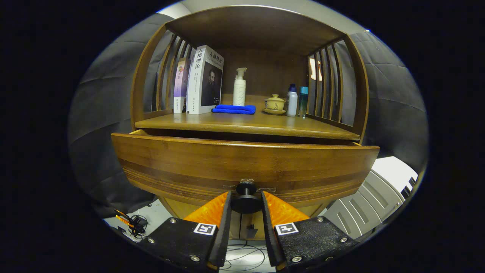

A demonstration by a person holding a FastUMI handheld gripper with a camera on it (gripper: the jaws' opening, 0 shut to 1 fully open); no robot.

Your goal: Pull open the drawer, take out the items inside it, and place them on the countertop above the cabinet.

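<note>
A wooden cabinet has a curved drawer front [242, 161] right ahead of me, pulled a little way out from under the countertop [242, 123]. A dark gap shows between the drawer's top edge and the countertop; what lies inside is hidden. My gripper [246, 203] is shut on the drawer's round dark knob [246, 201], one finger pressing each side of it.
On the countertop stand upright books [201, 81], a folded blue cloth [234, 109], a white pump bottle [239, 88], a yellow lidded cup on a saucer [275, 104] and two small bottles [297, 100]. Slatted side walls and a top board enclose the shelf. Cables [132, 223] lie on the floor below.
</note>
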